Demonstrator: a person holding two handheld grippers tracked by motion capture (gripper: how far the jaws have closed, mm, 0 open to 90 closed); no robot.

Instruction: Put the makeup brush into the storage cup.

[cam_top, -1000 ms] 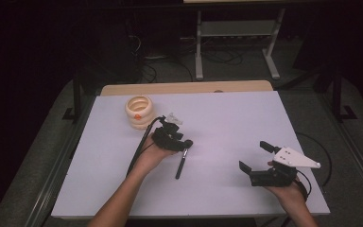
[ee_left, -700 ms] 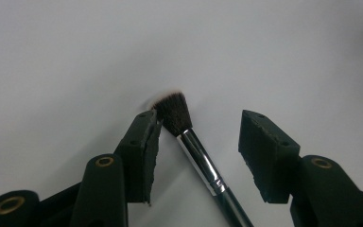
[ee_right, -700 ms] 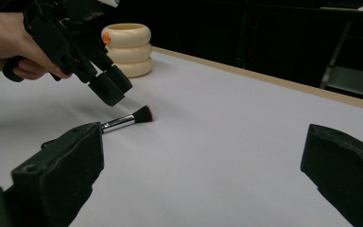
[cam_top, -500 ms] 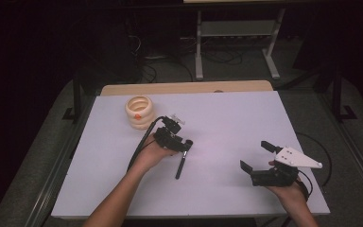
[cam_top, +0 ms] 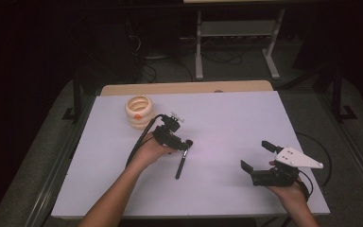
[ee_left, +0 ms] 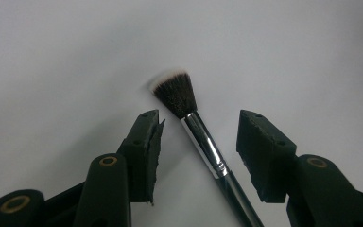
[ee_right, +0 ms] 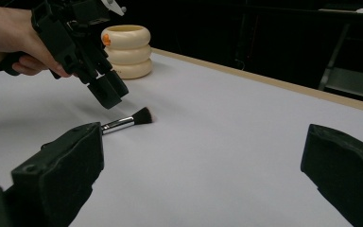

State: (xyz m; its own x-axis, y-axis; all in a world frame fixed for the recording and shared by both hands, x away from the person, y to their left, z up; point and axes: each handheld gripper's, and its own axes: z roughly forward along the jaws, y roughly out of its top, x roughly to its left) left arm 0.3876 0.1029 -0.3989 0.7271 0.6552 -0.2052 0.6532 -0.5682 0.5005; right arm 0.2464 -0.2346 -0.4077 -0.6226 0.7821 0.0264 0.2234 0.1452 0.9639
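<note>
A makeup brush (cam_top: 181,163) with a dark bristle head and silver ferrule lies flat on the white table (cam_top: 227,118). My left gripper (cam_top: 178,142) hovers just above its head end, open. In the left gripper view the brush (ee_left: 189,113) lies between the two spread jaws of the left gripper (ee_left: 201,120), untouched. The right gripper view shows the left gripper (ee_right: 108,92) a little above the brush (ee_right: 130,121). My right gripper (cam_top: 256,156) is open and empty near the table's front right, and its jaws (ee_right: 208,142) stand wide apart in its own view.
A cream ribbed ring-shaped cup (cam_top: 138,112) stands at the table's back left, close behind the left gripper, and shows as cup (ee_right: 126,51) in the right gripper view. A dark floor with a metal stand (cam_top: 236,33) lies beyond the far edge.
</note>
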